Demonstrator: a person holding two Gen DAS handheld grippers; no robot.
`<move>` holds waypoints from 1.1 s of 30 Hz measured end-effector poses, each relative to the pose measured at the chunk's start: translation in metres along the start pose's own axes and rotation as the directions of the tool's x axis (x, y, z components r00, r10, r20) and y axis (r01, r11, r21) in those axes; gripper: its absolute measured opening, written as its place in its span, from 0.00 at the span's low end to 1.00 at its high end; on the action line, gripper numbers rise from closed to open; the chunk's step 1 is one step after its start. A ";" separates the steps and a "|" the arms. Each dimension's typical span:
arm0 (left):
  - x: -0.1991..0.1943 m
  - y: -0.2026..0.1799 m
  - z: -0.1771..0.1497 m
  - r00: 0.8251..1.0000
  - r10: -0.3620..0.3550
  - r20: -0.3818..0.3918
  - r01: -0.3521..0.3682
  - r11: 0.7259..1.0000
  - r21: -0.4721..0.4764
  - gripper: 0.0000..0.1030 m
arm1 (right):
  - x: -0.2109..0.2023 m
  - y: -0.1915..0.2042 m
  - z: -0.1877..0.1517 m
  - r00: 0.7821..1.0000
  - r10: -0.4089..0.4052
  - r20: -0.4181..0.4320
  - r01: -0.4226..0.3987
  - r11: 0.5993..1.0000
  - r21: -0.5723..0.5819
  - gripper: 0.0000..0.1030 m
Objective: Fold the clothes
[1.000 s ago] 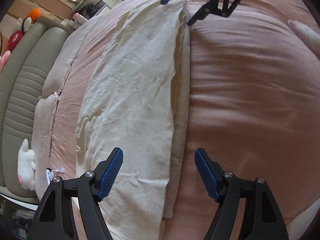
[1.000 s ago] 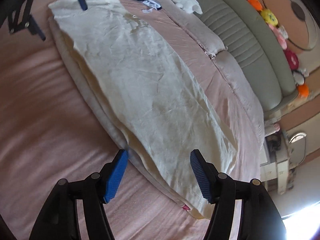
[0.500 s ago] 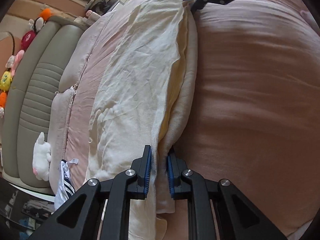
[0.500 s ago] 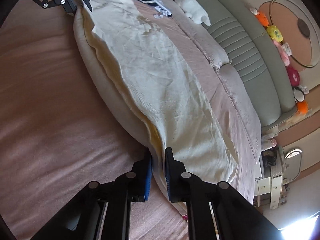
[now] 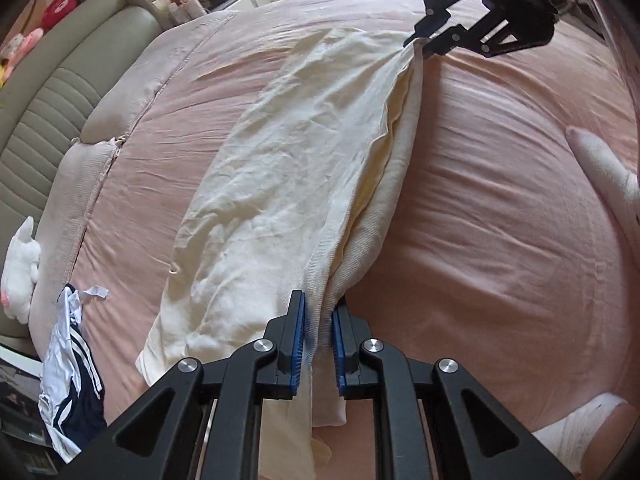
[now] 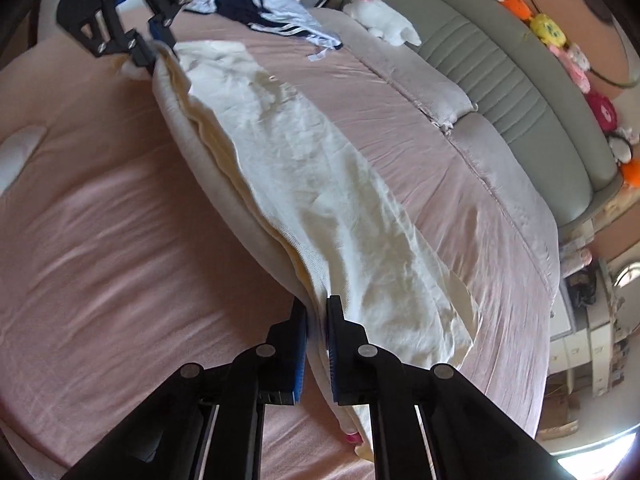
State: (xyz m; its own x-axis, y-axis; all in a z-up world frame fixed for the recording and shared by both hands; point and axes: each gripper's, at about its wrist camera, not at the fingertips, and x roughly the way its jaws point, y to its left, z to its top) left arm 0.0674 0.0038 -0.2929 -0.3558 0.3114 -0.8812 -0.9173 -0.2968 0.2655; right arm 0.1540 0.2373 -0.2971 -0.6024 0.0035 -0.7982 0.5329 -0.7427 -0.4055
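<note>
Garment (image 5: 288, 184) — a long cream piece, folded lengthwise — lies across the middle of the pink bed (image 5: 500, 208), its folded edge raised off the cover at both ends. The left tool (image 5: 319, 344) has its blue pads pressed together on that edge at one end, cloth bunched between them and hanging below. The right tool (image 6: 317, 344) pinches the same edge at the other end, its jaws closing the last bit on the fabric. In each wrist view the other tool shows at the far end of the garment, gripping it: the right one in the left view (image 5: 416, 42), the left one in the right view (image 6: 154, 50). Between the two, the edge runs as a soft ridge, while the rest of the cloth slopes down wrinkled onto the bed toward the headboard (image 6: 500, 64).

Near the headboard-side edge of the bed lie navy-and-white shorts (image 5: 68, 380) and a white plush toy (image 5: 20, 268). Plush toys (image 6: 560, 44) line the top of the headboard.
</note>
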 end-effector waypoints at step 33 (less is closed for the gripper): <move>0.105 0.243 0.006 0.981 -0.015 -0.191 -0.039 0.961 -0.274 0.30 | 0.100 -0.204 0.086 0.953 0.079 -0.293 0.125 0.778 0.615 0.24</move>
State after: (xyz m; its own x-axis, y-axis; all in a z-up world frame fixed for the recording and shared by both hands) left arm -0.1943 -0.0299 -0.3188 -0.3013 0.1377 -0.9435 -0.8189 -0.5442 0.1821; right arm -0.0657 0.3316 -0.2563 -0.3576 0.1409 -0.9232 -0.0261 -0.9897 -0.1409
